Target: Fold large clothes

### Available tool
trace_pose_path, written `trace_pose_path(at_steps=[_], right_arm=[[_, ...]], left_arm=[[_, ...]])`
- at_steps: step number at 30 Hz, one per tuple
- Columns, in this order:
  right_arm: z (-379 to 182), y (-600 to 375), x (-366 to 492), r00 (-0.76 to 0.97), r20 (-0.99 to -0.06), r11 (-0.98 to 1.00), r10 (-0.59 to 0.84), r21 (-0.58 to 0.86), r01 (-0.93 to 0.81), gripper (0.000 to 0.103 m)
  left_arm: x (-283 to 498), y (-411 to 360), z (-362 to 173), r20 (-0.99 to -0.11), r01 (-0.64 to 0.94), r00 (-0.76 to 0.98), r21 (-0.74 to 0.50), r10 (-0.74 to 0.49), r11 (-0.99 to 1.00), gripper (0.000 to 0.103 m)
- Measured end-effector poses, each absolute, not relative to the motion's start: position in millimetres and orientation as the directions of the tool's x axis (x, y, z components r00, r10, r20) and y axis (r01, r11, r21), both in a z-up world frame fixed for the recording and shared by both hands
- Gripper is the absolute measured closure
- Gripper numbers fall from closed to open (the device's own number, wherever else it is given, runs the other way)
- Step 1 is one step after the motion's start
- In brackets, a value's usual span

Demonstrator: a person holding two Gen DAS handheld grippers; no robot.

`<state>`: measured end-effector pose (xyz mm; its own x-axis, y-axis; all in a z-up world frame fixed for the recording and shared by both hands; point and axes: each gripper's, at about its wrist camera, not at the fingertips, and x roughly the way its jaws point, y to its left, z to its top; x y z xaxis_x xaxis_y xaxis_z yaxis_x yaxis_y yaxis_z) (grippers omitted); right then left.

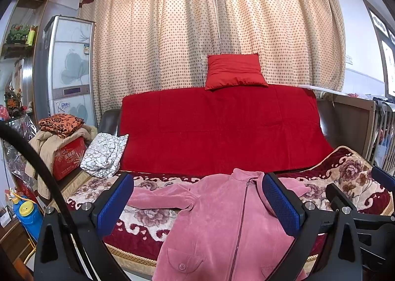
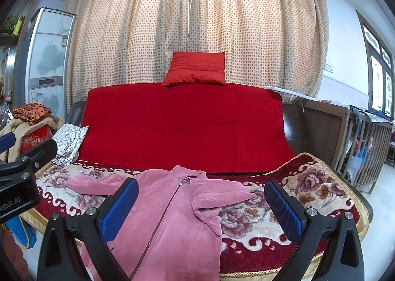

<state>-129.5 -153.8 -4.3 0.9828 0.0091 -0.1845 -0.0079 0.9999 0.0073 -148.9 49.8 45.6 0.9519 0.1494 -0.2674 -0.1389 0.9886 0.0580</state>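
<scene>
Dotted cream curtains (image 1: 217, 22) back a sofa draped in a red blanket (image 1: 222, 130), red cushion (image 1: 234, 71) on top of the backrest. Seat covered by a floral rug-like cover (image 2: 308, 189). Pink zip jacket (image 1: 222, 219) lies face up on the seat cover, zip closed, collar toward the backrest, both sleeves folded across toward the sides, hem hanging off the front edge. Left claw (image 1: 197, 207) hovers above the jacket's chest, fingers wide apart, gripping nothing. Right claw (image 2: 201, 209) sits over the jacket's right half and sleeve, fingers also spread, empty. Black-and-white patterned cloth (image 1: 105, 155) lies at the sofa's left end, well apart from the jacket.
</scene>
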Motion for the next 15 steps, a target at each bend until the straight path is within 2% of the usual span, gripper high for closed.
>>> trace_pose_path(at_steps=[15], right_arm=[[-10.9,-149.1,-124.5,0.976,-0.216,1.0,0.004,-0.023,-0.009,0.0]], left_arm=[[-139.0,53.6,35.5,-0.293,-0.134,0.945,0.048,0.143,0.99,0.0]])
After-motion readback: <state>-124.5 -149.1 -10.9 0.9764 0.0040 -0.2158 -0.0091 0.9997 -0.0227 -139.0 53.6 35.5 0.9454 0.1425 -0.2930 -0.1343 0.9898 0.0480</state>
